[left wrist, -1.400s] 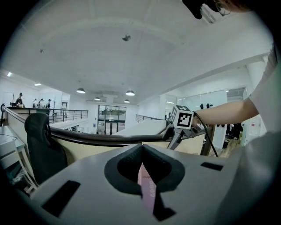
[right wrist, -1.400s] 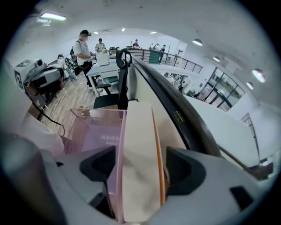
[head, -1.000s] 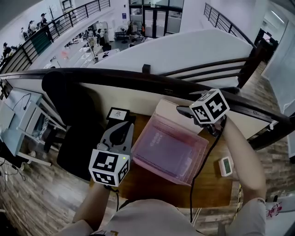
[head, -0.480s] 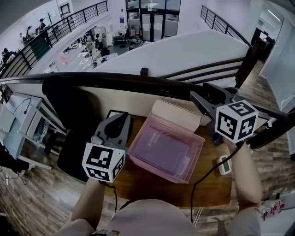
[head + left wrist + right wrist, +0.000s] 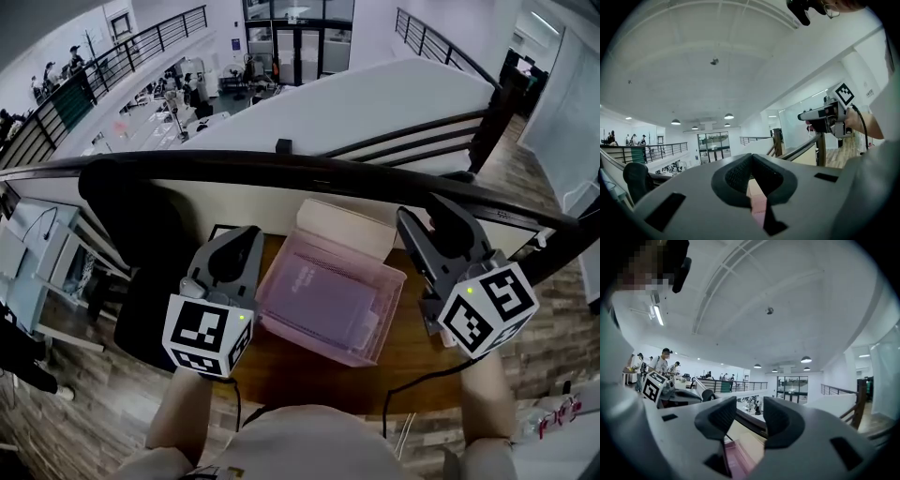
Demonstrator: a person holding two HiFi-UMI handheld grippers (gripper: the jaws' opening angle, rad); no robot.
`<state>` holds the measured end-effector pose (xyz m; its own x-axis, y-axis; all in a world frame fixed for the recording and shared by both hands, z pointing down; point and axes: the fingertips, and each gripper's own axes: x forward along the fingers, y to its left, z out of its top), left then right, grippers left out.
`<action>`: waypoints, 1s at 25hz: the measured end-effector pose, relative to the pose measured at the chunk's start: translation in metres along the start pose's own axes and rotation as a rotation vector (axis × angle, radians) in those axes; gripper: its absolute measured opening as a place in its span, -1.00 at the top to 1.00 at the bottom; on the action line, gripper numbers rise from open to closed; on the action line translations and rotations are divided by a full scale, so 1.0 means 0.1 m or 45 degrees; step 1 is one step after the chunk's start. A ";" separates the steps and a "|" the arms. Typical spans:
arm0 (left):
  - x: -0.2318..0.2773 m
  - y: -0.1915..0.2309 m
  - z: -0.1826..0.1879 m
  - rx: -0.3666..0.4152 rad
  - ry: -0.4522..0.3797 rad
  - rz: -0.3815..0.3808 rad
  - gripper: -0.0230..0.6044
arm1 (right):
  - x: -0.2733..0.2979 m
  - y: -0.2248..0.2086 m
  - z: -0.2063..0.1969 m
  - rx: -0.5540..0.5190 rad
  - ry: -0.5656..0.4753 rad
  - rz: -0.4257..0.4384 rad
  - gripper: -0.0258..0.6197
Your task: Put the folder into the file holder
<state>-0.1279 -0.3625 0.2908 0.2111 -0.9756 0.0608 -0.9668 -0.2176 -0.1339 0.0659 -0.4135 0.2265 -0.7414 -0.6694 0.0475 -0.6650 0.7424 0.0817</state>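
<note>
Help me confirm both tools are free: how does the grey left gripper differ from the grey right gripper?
The grey left gripper has its fingers together; the grey right gripper has its fingers apart, having just been closing, with nothing between them. In the head view the left one hangs left of the pink translucent file holder, the right one to its right. Both are empty.
</note>
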 end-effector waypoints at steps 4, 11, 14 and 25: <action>-0.06 -0.07 0.00 -0.002 -0.010 -0.007 0.92 | -0.25 0.03 0.02 -0.007 -0.034 -0.053 0.35; -0.19 -0.13 -0.04 -0.019 -0.019 0.011 0.92 | -0.59 0.04 -0.12 0.050 -0.059 -0.153 0.44; -0.23 -0.16 -0.11 -0.021 0.002 0.010 0.92 | -0.69 0.09 -0.27 0.075 -0.037 -0.182 0.45; -0.33 -0.25 -0.40 -0.067 0.079 0.003 0.92 | -0.89 0.36 -0.84 0.148 0.095 -0.202 0.81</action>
<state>-0.1166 -0.3236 0.3315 0.2007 -0.9720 0.1222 -0.9739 -0.2114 -0.0820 0.1160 -0.3298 0.3086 -0.6208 -0.7752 0.1170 -0.7819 0.6230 -0.0215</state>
